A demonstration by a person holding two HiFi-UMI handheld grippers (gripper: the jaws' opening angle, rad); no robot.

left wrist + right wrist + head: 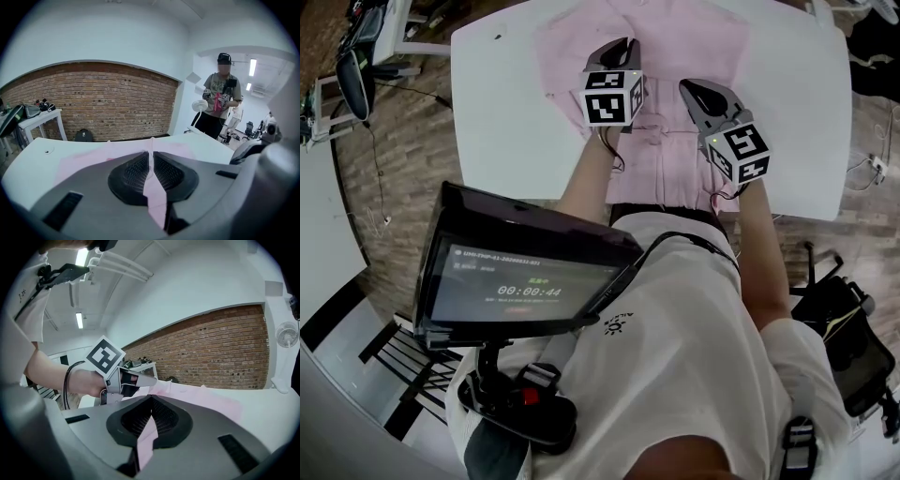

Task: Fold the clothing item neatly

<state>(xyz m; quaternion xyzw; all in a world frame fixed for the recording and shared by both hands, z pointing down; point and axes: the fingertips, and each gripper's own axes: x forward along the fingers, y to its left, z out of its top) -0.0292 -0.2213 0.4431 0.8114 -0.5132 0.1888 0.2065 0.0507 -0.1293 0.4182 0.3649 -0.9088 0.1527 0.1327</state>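
Where the ribbed pads [135, 172] of the left gripper [151, 160] meet, a thin fold of the pink shirt [675, 42] is clamped between them, and a strip of the cloth runs down through the gap. How far that fold reaches behind the pads is hidden by the gripper body.

The right gripper [151, 414] is likewise clenched on pink fabric, and a narrow tongue of it shows below the closed jaws.

From the head view, both grippers sit side by side over the near middle of the shirt, and their marker cubes cover the exact points of grip. The shirt lies spread on the white table [497, 112]. Its far end is cut off by the top of that view, and its near edge passes behind the person's forearms. Sleeve positions cannot be made out.

A dark tablet [516, 281] mounted at the person's chest blocks the floor below the table's near left corner.

Beyond the table stands a brick wall [103, 103]. A second person [220, 101] stands to its right, small and partly blurred.
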